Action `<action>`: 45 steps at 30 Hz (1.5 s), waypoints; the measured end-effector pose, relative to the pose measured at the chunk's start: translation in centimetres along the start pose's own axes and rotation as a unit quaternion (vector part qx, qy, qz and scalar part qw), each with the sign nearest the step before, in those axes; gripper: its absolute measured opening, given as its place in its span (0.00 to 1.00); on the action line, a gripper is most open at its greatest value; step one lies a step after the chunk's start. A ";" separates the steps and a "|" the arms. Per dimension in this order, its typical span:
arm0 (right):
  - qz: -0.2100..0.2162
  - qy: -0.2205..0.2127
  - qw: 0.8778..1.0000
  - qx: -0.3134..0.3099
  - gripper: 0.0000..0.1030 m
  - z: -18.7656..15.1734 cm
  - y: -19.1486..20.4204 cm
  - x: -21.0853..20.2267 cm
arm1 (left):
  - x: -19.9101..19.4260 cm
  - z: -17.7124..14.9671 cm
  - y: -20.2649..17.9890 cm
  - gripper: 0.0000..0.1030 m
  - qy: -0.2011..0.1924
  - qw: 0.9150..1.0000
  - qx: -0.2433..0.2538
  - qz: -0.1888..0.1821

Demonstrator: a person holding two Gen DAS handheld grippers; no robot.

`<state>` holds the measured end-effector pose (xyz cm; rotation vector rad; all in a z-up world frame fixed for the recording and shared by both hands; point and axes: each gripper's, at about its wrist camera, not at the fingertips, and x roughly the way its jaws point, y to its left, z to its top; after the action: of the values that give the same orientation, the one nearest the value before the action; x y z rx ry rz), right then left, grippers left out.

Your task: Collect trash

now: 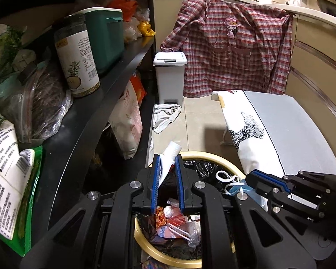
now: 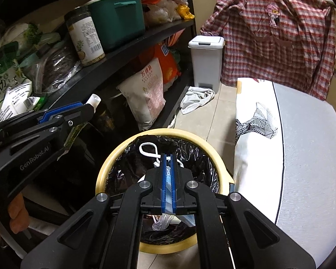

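A round yellow-rimmed trash bin (image 1: pixel 215 157) lined with a black bag holds wrappers and plastic; it also shows in the right wrist view (image 2: pixel 114 157). My left gripper (image 1: pixel 167 159) is shut on a white toothpaste tube (image 1: pixel 170 154) and holds it over the bin's left side; the tube's cap end shows in the right wrist view (image 2: pixel 93 100). My right gripper (image 2: pixel 167 157) is shut on a blue face mask (image 2: pixel 168 186) with white ear loops (image 2: pixel 148 149), held over the bin. The mask also shows in the left wrist view (image 1: pixel 237 187).
A black shelf (image 1: pixel 114 85) with jars, bags and a green box stands to the left. A white pedal bin (image 1: pixel 170 76) and a rag (image 1: pixel 165 116) are ahead on the tiled floor. A white-grey cushioned seat (image 1: pixel 286 130) is to the right. A plaid shirt (image 1: pixel 230 44) hangs behind.
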<state>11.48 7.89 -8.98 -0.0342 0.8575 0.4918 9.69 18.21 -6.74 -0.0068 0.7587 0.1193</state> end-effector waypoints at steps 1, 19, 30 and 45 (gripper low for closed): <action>0.001 0.002 1.000 0.003 0.04 0.0 -0.1 0.3 | 0.3 0.0 -0.1 0.14 0.002 1.000 0.002 0.001; -0.054 -0.038 0.998 0.001 0.74 0.2 -1.5 -2.5 | -0.7 0.3 -1.5 0.90 -0.030 0.997 0.012 0.067; -0.131 -0.137 0.981 -0.032 0.84 -2.3 -4.9 -13.6 | -9.1 0.5 -5.6 0.92 -0.129 0.991 -0.025 0.018; -0.216 -0.294 0.931 -0.011 0.91 -5.5 -10.2 -21.9 | -10.7 0.5 -13.4 0.92 -0.197 0.980 0.007 -0.026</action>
<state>-0.13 -11.21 1.78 -0.0885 0.2380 0.0787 3.80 3.83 0.43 0.0113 0.3638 0.0628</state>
